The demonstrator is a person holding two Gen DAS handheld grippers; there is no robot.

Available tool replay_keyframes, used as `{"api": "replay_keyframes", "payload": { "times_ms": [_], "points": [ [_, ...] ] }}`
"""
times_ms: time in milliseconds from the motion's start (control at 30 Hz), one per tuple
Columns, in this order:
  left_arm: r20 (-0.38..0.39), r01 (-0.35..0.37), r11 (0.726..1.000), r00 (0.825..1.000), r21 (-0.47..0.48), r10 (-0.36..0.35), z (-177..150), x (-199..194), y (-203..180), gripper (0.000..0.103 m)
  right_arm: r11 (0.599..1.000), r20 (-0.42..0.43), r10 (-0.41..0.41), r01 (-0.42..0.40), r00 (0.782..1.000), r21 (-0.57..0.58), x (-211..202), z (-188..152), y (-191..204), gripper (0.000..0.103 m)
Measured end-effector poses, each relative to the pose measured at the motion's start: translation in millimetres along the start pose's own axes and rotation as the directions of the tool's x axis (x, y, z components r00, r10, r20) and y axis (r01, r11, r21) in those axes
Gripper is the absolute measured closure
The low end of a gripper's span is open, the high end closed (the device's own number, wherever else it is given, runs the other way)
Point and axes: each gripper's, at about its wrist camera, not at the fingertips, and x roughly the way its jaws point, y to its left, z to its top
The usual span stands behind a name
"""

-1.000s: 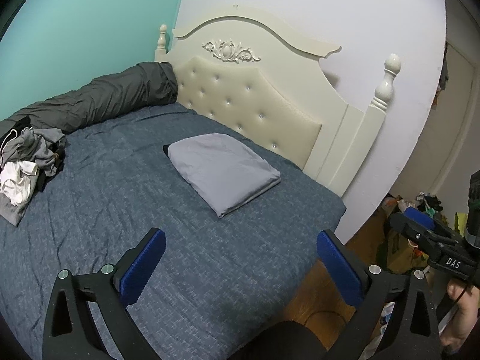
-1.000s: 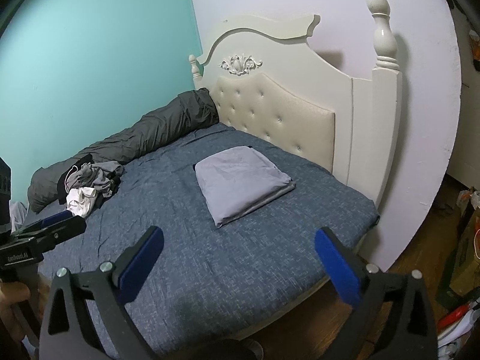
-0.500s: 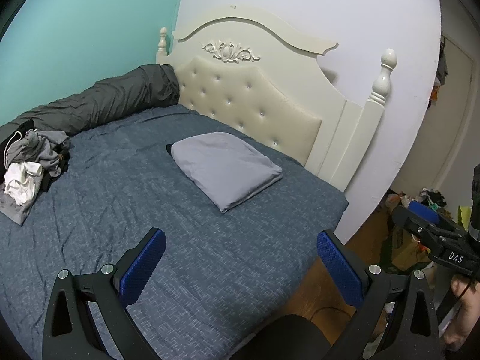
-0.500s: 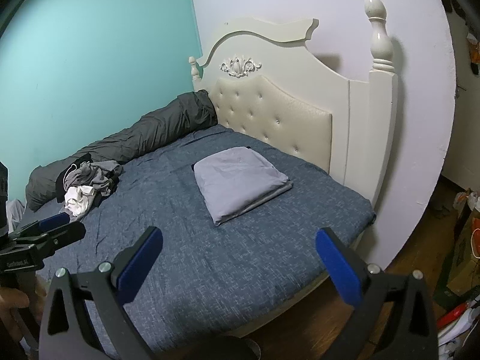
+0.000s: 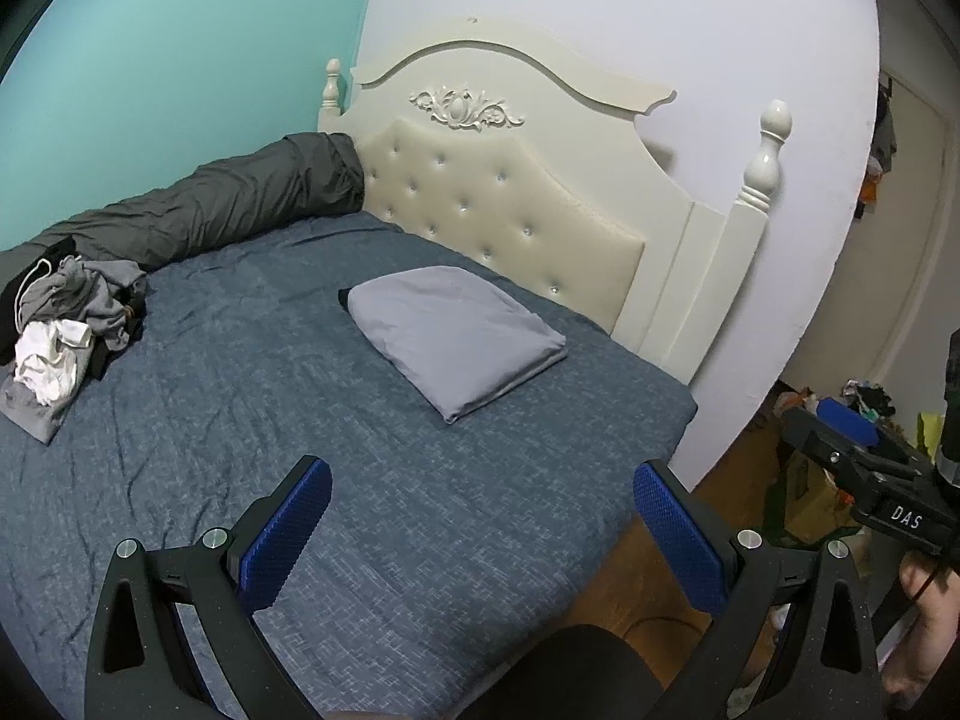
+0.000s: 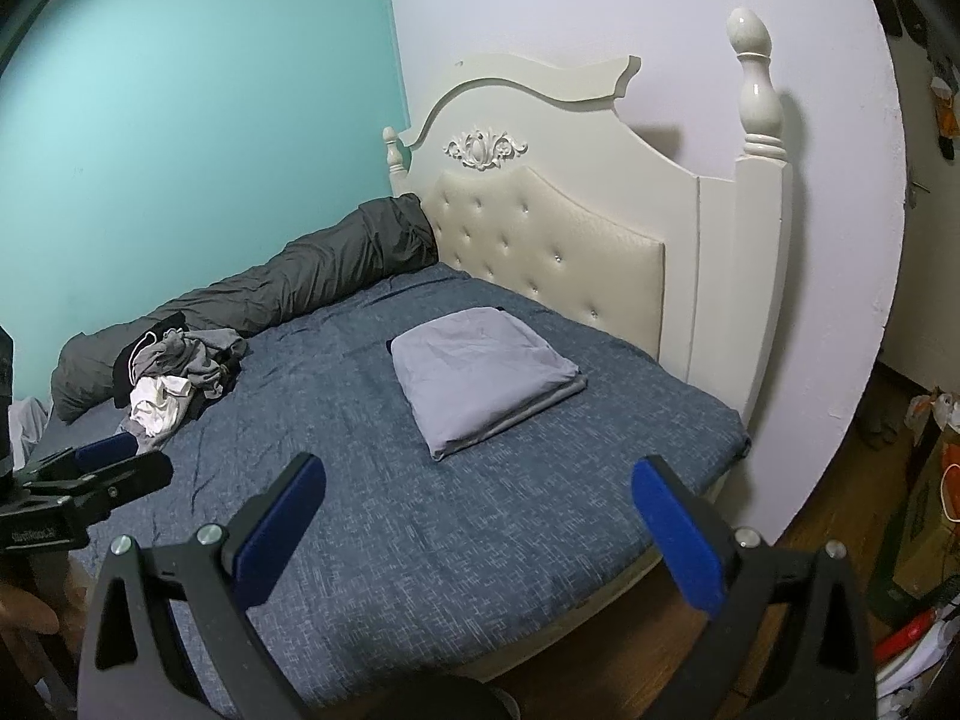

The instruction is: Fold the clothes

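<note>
The left gripper (image 5: pixel 480 525) has its blue-padded fingers spread wide, grasping nothing; the right gripper (image 6: pixel 477 519) is likewise released and empty. Both hover above the blue-grey patterned bedsheet (image 5: pixel 360 480). A folded light-grey garment (image 5: pixel 456 336) lies near the cream tufted headboard (image 5: pixel 510 198), well apart from the crumpled pile of grey and white clothes (image 5: pixel 60 336) beside the dark grey rolled bedding (image 5: pixel 210 204). Only the right wrist view shows the sheet's far corner at the bedpost (image 6: pixel 756 90); only the left view shows a doorway (image 5: pixel 900 210)

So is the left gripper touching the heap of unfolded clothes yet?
Apart. The left wrist view shows the open left gripper with bare bedspread between it and the clothes heap.
</note>
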Motion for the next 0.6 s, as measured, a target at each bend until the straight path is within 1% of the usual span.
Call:
{"api": "replay_keyframes", "payload": {
  "times_ms": [600],
  "points": [
    [0.023,-0.012,1.0,1.0,0.021,0.011,-0.6,-4.4,-3.9,0.0,1.0,0.003,-0.007,0.007,1.0,0.005,-2.0,-7.4,1.7,0.0]
  ]
}}
